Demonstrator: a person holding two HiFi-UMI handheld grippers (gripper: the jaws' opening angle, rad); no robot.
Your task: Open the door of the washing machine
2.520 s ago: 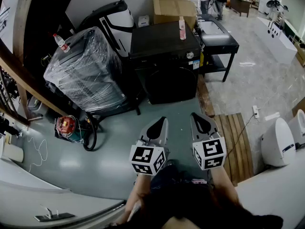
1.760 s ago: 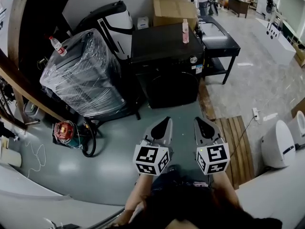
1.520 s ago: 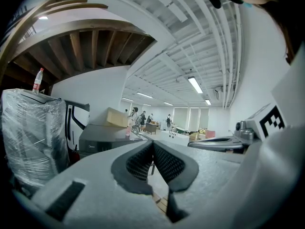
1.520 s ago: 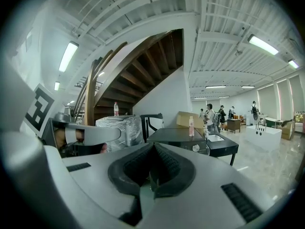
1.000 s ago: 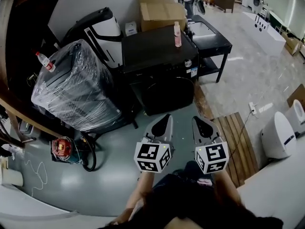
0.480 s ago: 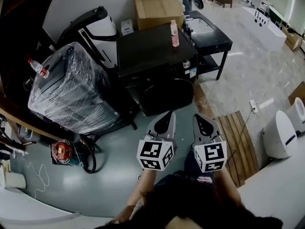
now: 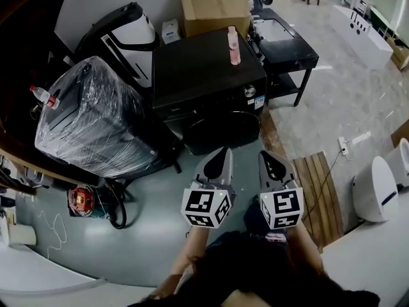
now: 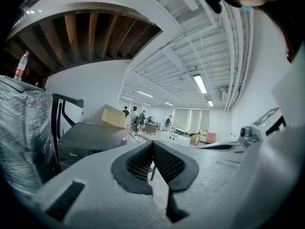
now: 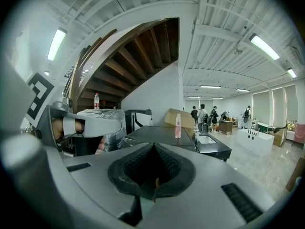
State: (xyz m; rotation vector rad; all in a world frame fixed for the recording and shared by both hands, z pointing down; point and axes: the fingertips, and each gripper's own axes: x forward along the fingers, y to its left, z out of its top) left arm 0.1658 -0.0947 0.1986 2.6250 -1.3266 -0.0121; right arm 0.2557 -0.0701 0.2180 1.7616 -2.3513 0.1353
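Note:
The black front-loading washing machine stands ahead of me, its round door closed and facing me. A pink bottle stands on its top. Both grippers are held side by side in front of the door, short of it and touching nothing. My left gripper is shut with nothing in it, and so is my right gripper. In the left gripper view the machine lies beyond the closed left gripper. The right gripper view shows the machine's top past the closed right gripper.
A plastic-wrapped appliance with a water bottle on it crowds the machine's left. A cardboard box sits behind, a black sink table to the right. A wooden slat mat and red reel lie on the floor.
I have stepped toward the washing machine: it sits nearer and larger in the head view, and both shut grippers have advanced until their tips lie just below the door.

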